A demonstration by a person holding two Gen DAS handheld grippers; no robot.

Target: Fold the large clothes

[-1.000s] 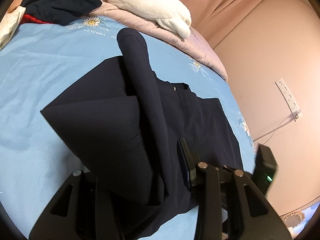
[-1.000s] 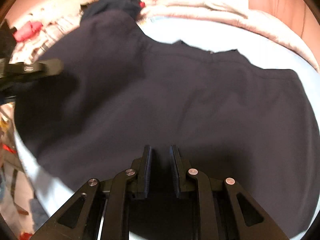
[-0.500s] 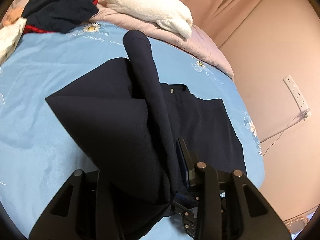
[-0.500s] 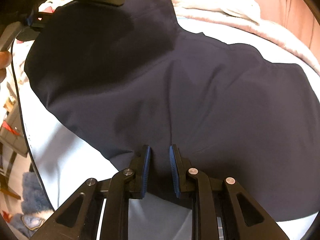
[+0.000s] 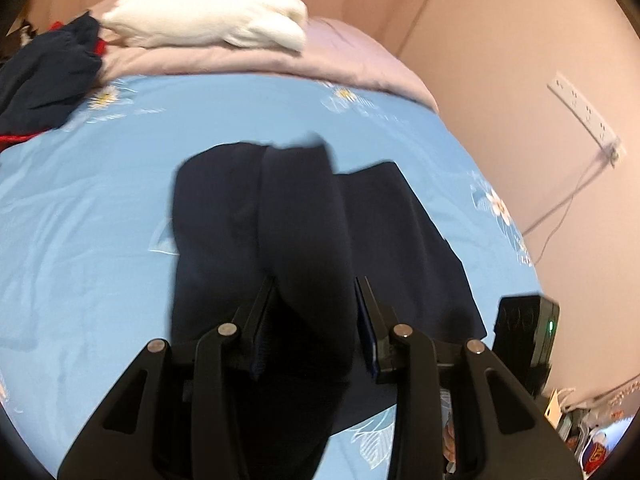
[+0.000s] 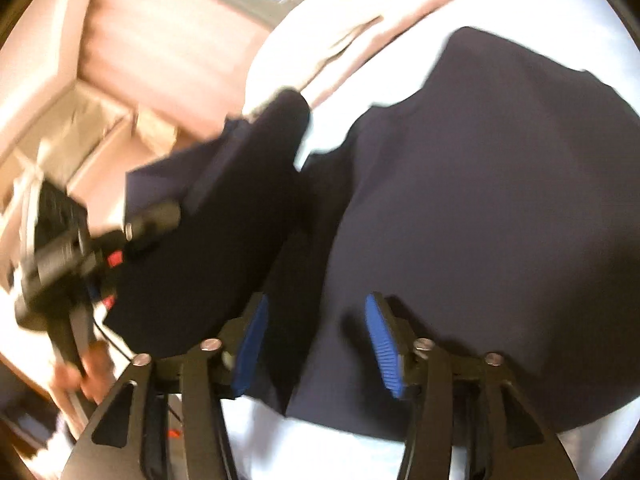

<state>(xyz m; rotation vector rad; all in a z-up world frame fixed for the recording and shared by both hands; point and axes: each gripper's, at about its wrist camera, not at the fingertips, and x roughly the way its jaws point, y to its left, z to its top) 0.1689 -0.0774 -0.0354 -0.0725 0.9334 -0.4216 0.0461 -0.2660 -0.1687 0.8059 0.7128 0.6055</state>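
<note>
Navy garment (image 5: 304, 216) lying mid-bed (image 5: 100, 208), below white pillow (image 5: 208, 16), partly folded lengthwise. Left gripper (image 5: 314, 320) fingers apart, fabric bunched between; right gripper (image 6: 316, 340) fingers apart above cloth. Remaining: flattening, cross-folding.

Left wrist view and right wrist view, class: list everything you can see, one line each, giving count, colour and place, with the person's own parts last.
garment: one, navy, partly folded mid-bed
sheet: one, light blue with daisies, covering bed
quilt: one, pale pink, far end of bed
blanket: one, white, on quilt
clothes pile: one, navy and red, far left of bed
power strip: one, white, on right wall
left gripper: one, black, open around a garment fold
right gripper: one, black with blue pads, open over garment hem
</note>
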